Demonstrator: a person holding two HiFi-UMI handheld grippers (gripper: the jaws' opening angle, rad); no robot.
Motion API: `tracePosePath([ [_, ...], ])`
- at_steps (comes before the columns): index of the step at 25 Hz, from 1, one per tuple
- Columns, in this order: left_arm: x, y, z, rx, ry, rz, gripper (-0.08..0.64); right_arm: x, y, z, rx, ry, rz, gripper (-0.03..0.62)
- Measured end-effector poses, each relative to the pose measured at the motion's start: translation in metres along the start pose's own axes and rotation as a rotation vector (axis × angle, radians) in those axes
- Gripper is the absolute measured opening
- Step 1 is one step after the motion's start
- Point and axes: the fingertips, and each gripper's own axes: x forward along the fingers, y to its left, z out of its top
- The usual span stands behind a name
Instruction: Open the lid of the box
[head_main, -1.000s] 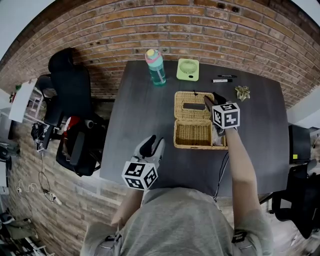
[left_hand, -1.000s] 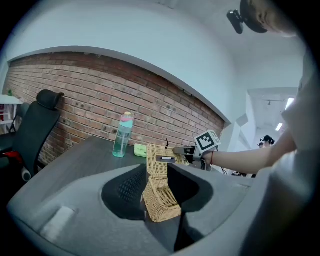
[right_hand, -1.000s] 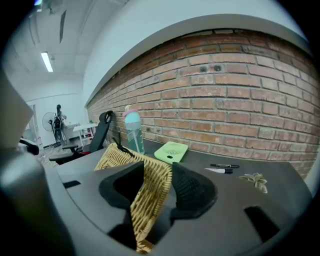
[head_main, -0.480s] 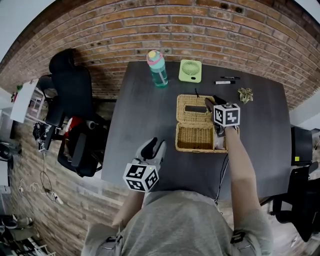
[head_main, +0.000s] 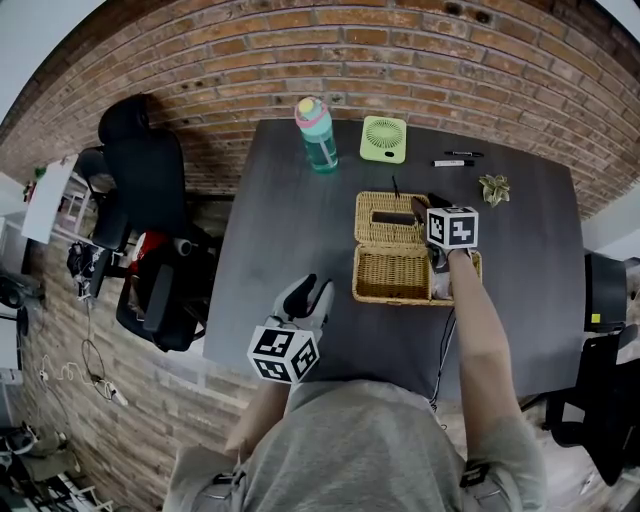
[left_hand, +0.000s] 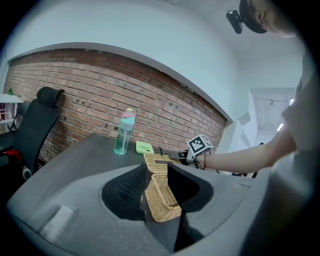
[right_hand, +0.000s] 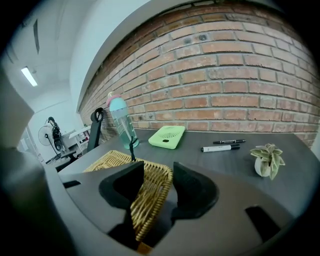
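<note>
A wicker box (head_main: 357, 275) stands open on the dark table (head_main: 290, 220). Its lid (head_main: 385, 232) is swung back behind it, with a black loop (right_hand: 132, 149) at the far rim. My right gripper (head_main: 428, 205) is at the lid's right edge. In the right gripper view the woven rim (right_hand: 150, 192) fills the gap between the jaws of the right gripper (right_hand: 159, 175), which is shut on it. My left gripper (head_main: 312, 290) hovers near the table's front left, apart from the box, open and empty. In the left gripper view the box (left_hand: 162, 200) shows beyond the left gripper (left_hand: 157, 172).
A teal bottle (head_main: 314, 135), a green fan (head_main: 383, 139), two pens (head_main: 452, 160) and a small plant (head_main: 492, 187) stand along the far side near the brick wall. A black chair (head_main: 145, 180) is left of the table and another (head_main: 600, 290) is at the right.
The lid looks slightly shorter from above than a second ago. My right gripper has stayed at its right edge. The left gripper has barely moved.
</note>
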Motion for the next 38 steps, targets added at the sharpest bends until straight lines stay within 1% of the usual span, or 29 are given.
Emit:
tracePosePath([
  [5,-0.002,0.002,0.001,0.001,-0.005,0.005,0.135,0.000,0.000,0.000,-0.004,-0.003,-0.004,0.176],
  [9,-0.005,0.002,0.002,0.002,-0.010,0.007,0.134,-0.005,-0.001,0.003,-0.029,-0.017,-0.029,0.175],
  [13,-0.009,0.002,0.003,0.004,-0.020,0.012,0.134,-0.014,0.004,0.005,-0.062,-0.030,-0.027,0.175],
  [16,-0.011,-0.001,0.005,0.007,-0.028,0.008,0.135,-0.024,0.010,0.007,-0.070,-0.052,-0.021,0.175],
  [22,-0.020,-0.008,0.008,0.016,-0.042,-0.004,0.135,-0.052,0.031,0.009,-0.092,-0.106,-0.009,0.175],
  [27,-0.030,-0.014,0.009,0.020,-0.056,-0.013,0.133,-0.087,0.056,0.003,-0.094,-0.156,0.019,0.173],
  [30,-0.037,-0.015,0.010,0.015,-0.059,-0.017,0.133,-0.108,0.077,0.000,-0.094,-0.185,0.045,0.152],
  [33,-0.046,-0.019,0.008,0.011,-0.062,-0.027,0.132,-0.130,0.096,-0.005,-0.097,-0.214,0.056,0.115],
  [38,-0.064,-0.026,0.002,0.019,-0.061,-0.046,0.120,-0.172,0.133,-0.012,-0.165,-0.274,0.033,0.057],
])
